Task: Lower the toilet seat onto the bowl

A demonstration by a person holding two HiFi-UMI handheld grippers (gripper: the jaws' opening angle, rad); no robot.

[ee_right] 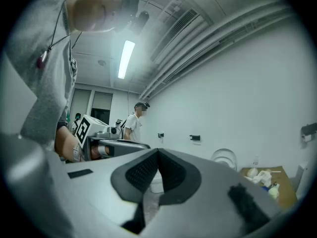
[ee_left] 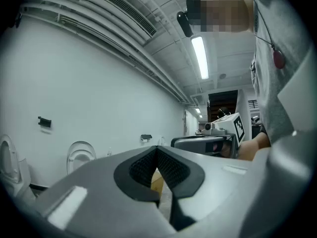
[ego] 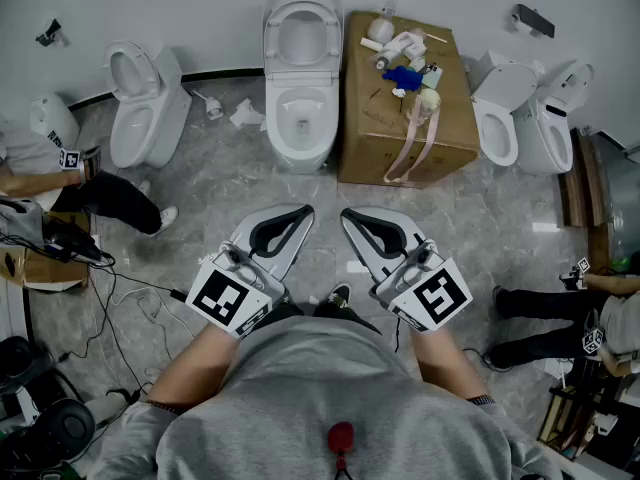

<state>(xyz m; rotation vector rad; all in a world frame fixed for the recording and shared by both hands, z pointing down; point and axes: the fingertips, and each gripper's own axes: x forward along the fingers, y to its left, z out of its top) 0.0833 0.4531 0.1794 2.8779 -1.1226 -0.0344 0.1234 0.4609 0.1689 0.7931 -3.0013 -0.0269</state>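
The middle toilet stood against the wall beside a cardboard box, its seat upright above the bowl. The left hand-held gripper and the right hand-held gripper hung closed and empty, well short of it. Hooking the seat's top edge and easing it down slowly looked wisest.

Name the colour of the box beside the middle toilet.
Brown cardboard box, clearest in the head view.

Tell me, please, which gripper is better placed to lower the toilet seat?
Left, probably: both are shut, but the left gripper lines up with the raised seat, while the cardboard box crowds the side of the right gripper.
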